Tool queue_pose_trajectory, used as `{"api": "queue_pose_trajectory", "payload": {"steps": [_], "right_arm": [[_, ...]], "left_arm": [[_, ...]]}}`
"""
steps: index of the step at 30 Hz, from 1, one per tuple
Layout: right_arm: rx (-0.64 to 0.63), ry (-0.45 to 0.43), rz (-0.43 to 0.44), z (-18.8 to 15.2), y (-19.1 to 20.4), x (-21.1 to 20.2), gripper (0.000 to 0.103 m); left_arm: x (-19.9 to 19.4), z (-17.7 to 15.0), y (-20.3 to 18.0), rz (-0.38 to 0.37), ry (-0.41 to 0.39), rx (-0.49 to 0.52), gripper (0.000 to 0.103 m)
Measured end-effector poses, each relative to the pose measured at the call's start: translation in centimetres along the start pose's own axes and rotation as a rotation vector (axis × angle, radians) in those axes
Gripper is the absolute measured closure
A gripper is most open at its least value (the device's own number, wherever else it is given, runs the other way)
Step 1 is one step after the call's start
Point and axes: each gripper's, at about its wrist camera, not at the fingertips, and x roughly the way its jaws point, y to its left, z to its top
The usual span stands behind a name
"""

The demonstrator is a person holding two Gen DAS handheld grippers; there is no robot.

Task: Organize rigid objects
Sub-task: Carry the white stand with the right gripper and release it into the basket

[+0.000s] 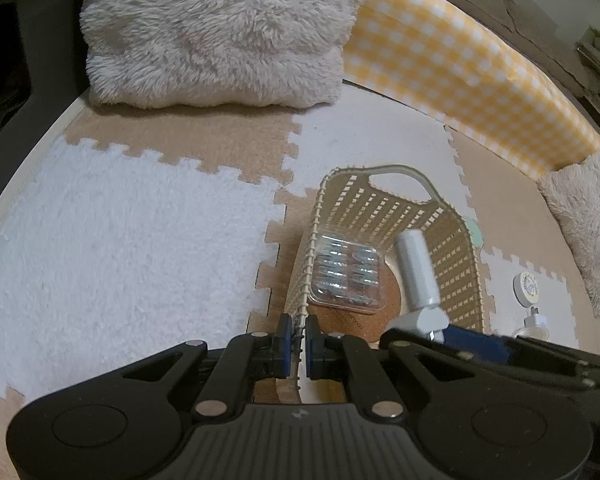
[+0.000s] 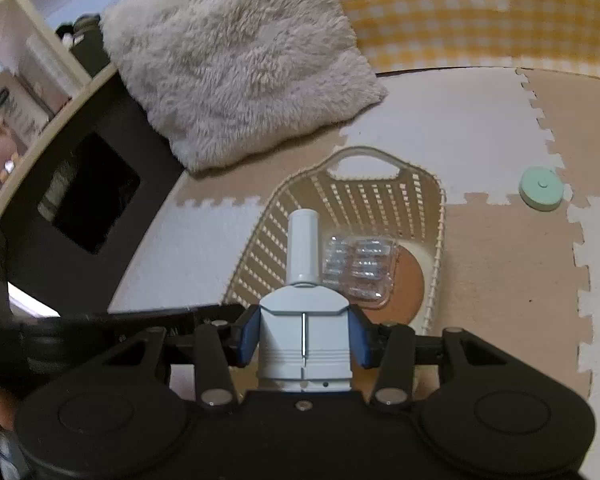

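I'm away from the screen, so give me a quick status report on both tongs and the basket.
Left tongs shut on basket rim. Right tongs shut on white bottle, over basket. Clear blister pack and cork coaster inside; nothing blocking.

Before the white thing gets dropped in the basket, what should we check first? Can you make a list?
1. Right gripper holds the white device firmly: ok.
2. Left gripper pinches the basket rim, steadying it: ok.
3. Device tip is over the basket opening: ok.
4. Free room beside the clear plastic pack and cork coaster: ok.
5. Height above the basket floor: cannot tell.
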Motion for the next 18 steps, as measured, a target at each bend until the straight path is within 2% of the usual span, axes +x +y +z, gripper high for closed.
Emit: {"api": "queue_pose_trajectory", "payload": {"steps": [11, 18], "right_arm": [[-0.088, 0.063, -0.034, -0.6, 1.1, 1.4, 0.056], [-0.129, 0.044, -0.072, -0.6, 2.2, 1.9, 0.056]], "left_arm": [[0.0, 0.0, 0.1, -0.005, 0.004, -0.001, 0.097], [0.0, 0.0, 0.0, -0.003, 0.003, 0.005, 0.097]]}}
